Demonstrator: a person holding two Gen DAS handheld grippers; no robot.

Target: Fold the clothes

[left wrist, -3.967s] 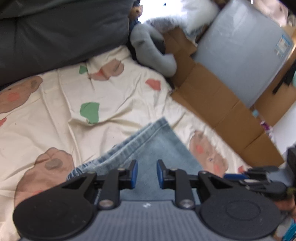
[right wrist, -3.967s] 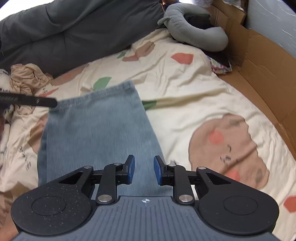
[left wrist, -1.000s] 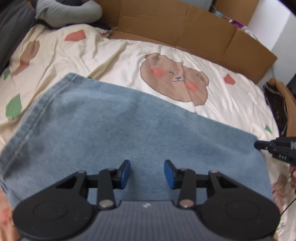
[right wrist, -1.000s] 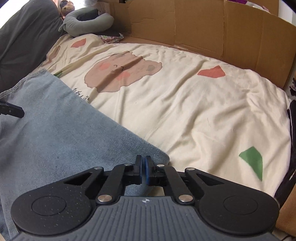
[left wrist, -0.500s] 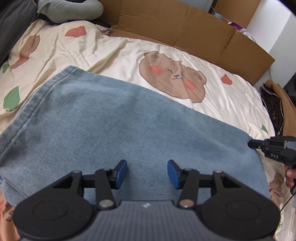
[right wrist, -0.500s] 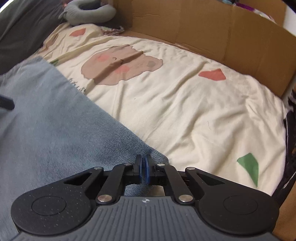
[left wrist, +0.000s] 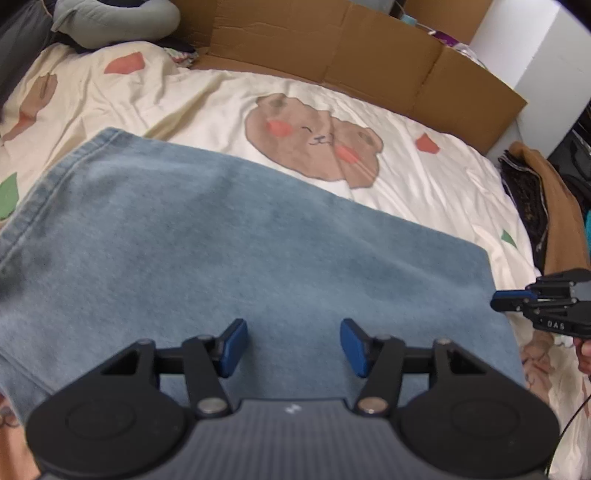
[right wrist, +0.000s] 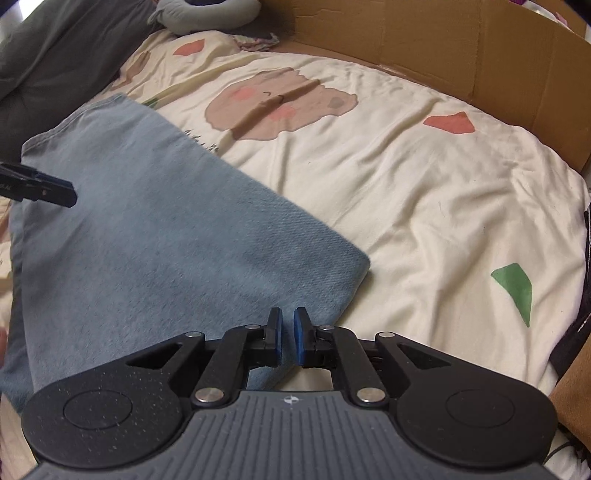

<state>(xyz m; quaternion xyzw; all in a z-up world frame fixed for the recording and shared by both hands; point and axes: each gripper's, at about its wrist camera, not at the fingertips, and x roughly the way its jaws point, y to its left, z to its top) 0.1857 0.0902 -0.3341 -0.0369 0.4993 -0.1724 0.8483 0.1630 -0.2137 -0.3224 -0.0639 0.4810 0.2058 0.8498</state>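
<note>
A folded blue denim garment (left wrist: 258, 240) lies flat on the cream bear-print sheet (left wrist: 406, 177). My left gripper (left wrist: 291, 341) hovers over its near edge, jaws wide apart and still opening, nothing between the pads. In the right wrist view the denim (right wrist: 147, 240) fills the left half, and my right gripper (right wrist: 288, 330) sits at its near right corner. Its jaws are opening by a narrow gap, and no cloth is pinched between them. The right gripper (left wrist: 496, 295) also shows beside the denim's right edge, and the left gripper's tip (right wrist: 62, 194) pokes in over the cloth.
A brown cardboard wall (left wrist: 369, 55) runs along the far side of the bed. A grey curved pillow (left wrist: 118, 18) and a dark grey blanket (right wrist: 55, 48) lie at the far left. Brown and dark clothes (left wrist: 554, 206) hang at the right edge.
The left jaws have spread wider. The right jaws, shut a second ago at the denim's corner, have parted slightly and the gripper has drawn back a little. The denim lies still.
</note>
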